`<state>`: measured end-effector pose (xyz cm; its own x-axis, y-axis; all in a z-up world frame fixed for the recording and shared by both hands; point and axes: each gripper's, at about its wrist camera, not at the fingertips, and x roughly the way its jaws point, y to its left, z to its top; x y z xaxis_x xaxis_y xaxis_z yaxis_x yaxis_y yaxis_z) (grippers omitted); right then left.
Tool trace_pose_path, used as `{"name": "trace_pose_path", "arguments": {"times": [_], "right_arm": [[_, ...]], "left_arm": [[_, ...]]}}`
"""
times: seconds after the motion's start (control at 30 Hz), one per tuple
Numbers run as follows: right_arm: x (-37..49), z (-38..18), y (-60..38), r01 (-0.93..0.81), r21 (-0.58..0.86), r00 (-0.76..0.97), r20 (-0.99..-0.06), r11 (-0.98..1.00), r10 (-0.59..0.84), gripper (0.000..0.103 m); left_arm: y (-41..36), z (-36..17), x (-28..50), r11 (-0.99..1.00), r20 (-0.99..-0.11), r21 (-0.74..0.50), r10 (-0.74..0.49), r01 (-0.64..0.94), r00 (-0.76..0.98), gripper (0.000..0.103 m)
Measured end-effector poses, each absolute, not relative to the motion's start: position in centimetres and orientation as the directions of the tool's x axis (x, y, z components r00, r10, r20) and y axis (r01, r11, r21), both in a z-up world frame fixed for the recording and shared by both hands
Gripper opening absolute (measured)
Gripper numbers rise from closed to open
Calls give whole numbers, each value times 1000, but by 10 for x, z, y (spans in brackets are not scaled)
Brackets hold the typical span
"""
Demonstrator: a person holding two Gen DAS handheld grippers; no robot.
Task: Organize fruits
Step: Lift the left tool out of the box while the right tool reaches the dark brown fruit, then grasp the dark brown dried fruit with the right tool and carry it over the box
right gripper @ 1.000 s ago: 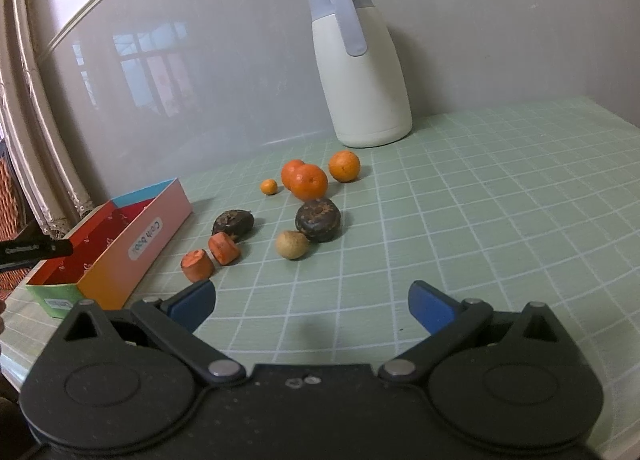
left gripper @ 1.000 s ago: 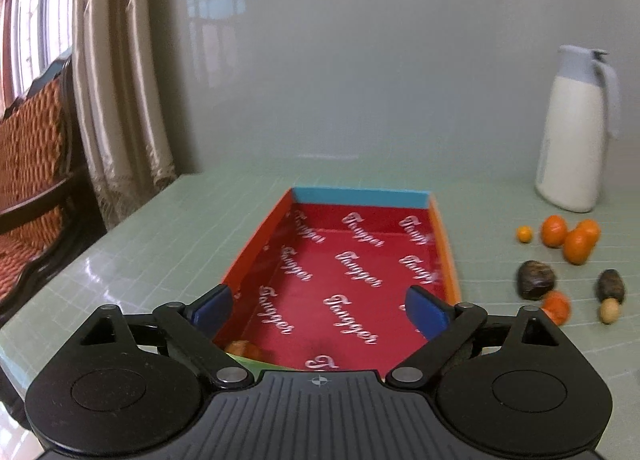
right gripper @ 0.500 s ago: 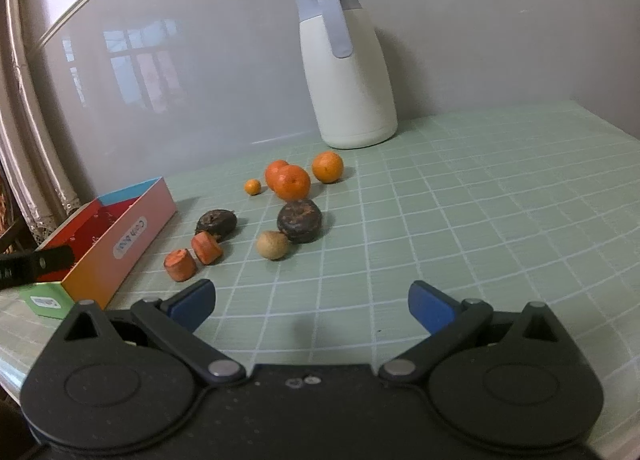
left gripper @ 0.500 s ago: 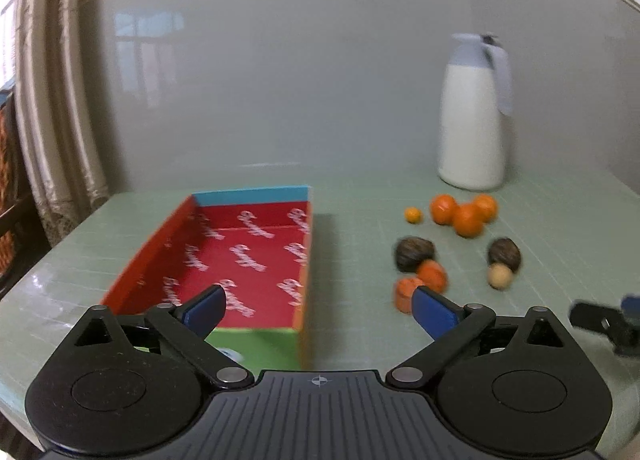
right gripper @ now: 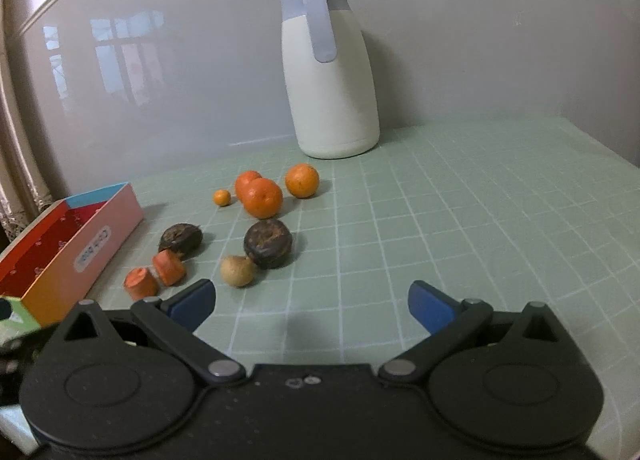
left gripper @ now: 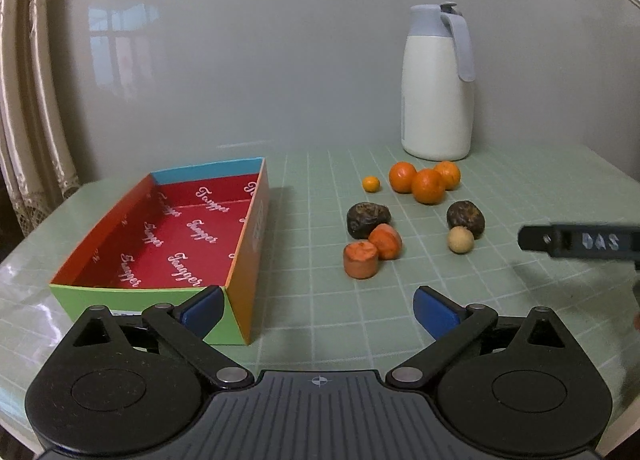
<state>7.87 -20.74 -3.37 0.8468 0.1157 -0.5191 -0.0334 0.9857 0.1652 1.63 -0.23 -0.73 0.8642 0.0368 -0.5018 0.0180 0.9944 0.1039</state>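
Both hand-held grippers, left and right, gape wide, empty. Nearest carrot chunk sits at 12 o'clock of left, box at 10. Straddle chunk squarely; second chunk touches it.

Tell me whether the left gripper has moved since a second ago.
Yes. The left gripper has swung right: the box, earlier centred between its open fingers, now sits left, with the carrot pieces ahead.
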Motion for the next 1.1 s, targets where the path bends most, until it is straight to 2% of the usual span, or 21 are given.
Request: {"name": "trace_pose_path", "arguments": {"times": [0.2, 0.33, 0.4, 0.5, 0.63, 0.97, 1.03, 1.1], "right_arm": [[97, -33, -201, -47, 189, 846, -515, 981, 140, 101], [120, -30, -191, -53, 160, 843, -523, 986, 130, 86], [133, -31, -190, -39, 160, 835, -537, 986, 120, 85], [145, -35, -190, -28, 174, 825, -553, 984, 121, 75], [157, -40, -186, -21, 166, 812, -573, 986, 114, 68], [178, -50, -166, -48, 146, 779, -614, 988, 129, 68], [178, -51, -162, -52, 136, 779, -615, 989, 125, 66], [179, -51, -160, -54, 131, 780, -613, 990, 124, 56]], "left_arm": [[-2, -9, 13, 993, -482, 115, 30, 30, 876, 102], [2, -9, 11, 994, -474, 106, 23, 31, 880, 103], [4, -10, 12, 995, -475, 99, 22, 29, 880, 103], [9, -11, 13, 996, -478, 88, 27, 18, 878, 103], [17, -12, 16, 998, -486, 62, 26, 5, 874, 103], [29, -18, 19, 999, -497, 49, 40, -18, 867, 103], [33, -17, 19, 999, -496, 45, 46, -27, 867, 103], [37, -17, 19, 999, -495, 40, 51, -36, 868, 103]]}}
